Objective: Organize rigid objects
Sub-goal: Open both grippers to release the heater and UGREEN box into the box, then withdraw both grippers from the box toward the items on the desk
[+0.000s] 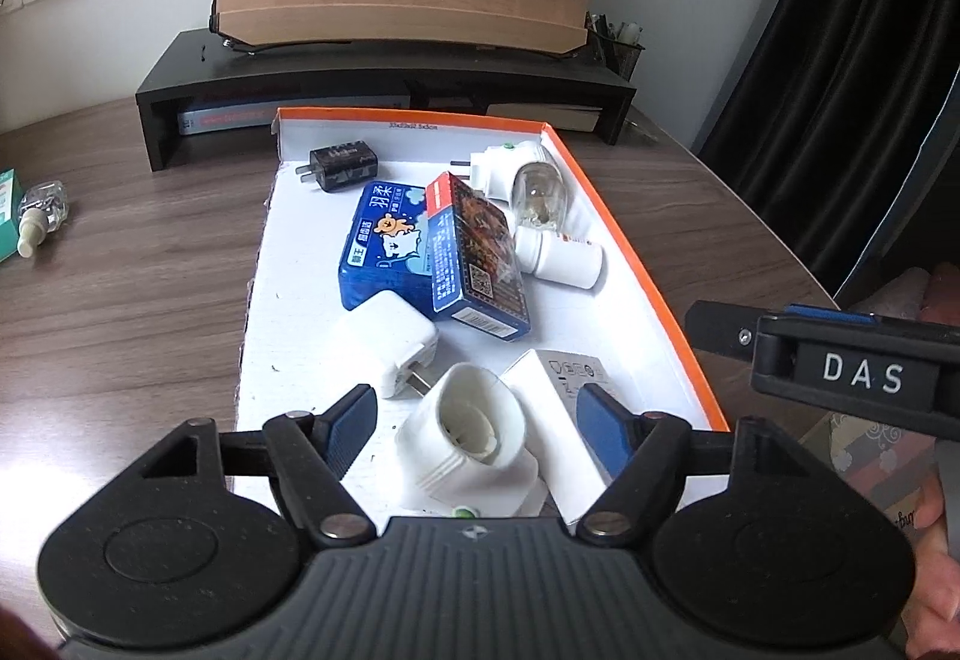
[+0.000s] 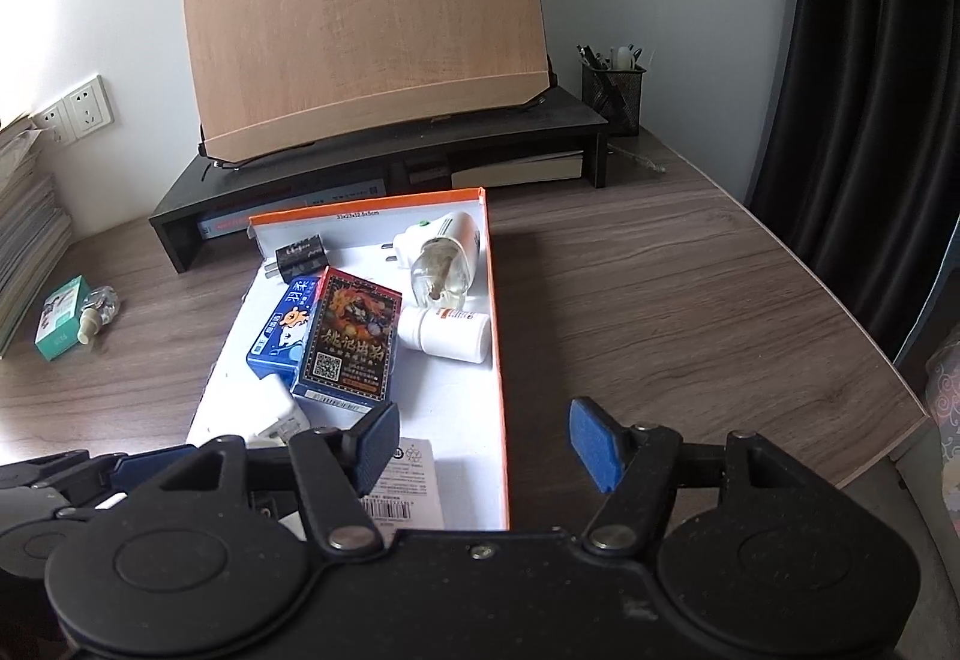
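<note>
A white box with an orange rim (image 1: 630,264) lies on the desk and holds several items. These are a black charger (image 1: 342,168), a blue tissue pack (image 1: 384,246), a dark card box (image 1: 480,258), a white bottle (image 1: 564,258), a plug-in vaporizer (image 1: 522,180), a white charger (image 1: 390,348) and a white adapter (image 1: 564,378). My left gripper (image 1: 477,426) is open around a white plug-in holder (image 1: 468,438) that rests in the box, with a gap at each pad. My right gripper (image 2: 486,447) is open above the box's near right wall (image 2: 498,360), with nothing gripped.
A black monitor riser (image 2: 384,156) carrying a tilted wooden board (image 2: 366,18) stands behind the box. A mesh pen holder (image 2: 612,90) is at the back right. A green carton (image 2: 60,327) and a small clear bottle (image 2: 96,312) lie at the left. The desk edge (image 2: 840,300) curves at the right.
</note>
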The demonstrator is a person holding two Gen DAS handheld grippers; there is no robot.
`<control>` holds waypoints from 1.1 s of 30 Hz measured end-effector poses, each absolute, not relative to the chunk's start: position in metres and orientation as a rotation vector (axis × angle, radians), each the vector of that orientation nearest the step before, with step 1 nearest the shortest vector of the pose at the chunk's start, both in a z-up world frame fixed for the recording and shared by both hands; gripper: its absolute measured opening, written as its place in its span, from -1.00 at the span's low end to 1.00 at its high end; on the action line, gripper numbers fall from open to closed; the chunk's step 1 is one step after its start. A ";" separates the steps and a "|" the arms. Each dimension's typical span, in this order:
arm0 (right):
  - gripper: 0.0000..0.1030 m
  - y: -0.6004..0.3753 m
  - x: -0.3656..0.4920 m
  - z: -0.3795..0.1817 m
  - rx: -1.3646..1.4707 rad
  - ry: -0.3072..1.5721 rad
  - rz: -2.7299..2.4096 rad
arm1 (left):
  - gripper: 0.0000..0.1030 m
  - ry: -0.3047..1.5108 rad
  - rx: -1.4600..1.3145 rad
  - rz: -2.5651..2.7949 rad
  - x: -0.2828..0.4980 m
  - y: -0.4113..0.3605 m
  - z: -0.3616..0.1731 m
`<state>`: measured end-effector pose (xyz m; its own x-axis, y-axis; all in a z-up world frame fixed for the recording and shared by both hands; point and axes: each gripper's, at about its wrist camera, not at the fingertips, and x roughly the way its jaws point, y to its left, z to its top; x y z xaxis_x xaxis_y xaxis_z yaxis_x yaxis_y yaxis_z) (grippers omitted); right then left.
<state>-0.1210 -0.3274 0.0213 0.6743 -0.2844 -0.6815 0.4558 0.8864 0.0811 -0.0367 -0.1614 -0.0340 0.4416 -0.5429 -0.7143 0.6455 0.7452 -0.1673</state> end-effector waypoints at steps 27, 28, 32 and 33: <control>0.55 -0.241 -0.077 0.035 0.165 0.719 -0.171 | 0.71 0.785 0.056 -0.359 -0.006 -0.057 0.012; 0.55 -0.237 -0.074 0.036 0.162 0.719 -0.161 | 0.71 0.782 0.052 -0.354 -0.005 -0.054 0.013; 0.55 -0.223 -0.066 0.038 0.148 0.720 -0.133 | 0.71 0.780 0.045 -0.331 0.000 -0.041 0.015; 0.55 -0.220 -0.064 0.038 0.146 0.722 -0.126 | 0.72 0.781 0.042 -0.326 0.002 -0.037 0.016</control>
<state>-0.0635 -0.2198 0.0378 0.7438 -0.0647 -0.6653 0.1650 0.9823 0.0889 0.0017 -0.0370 0.0156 0.6629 -0.2733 -0.6971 0.3039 0.9491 -0.0831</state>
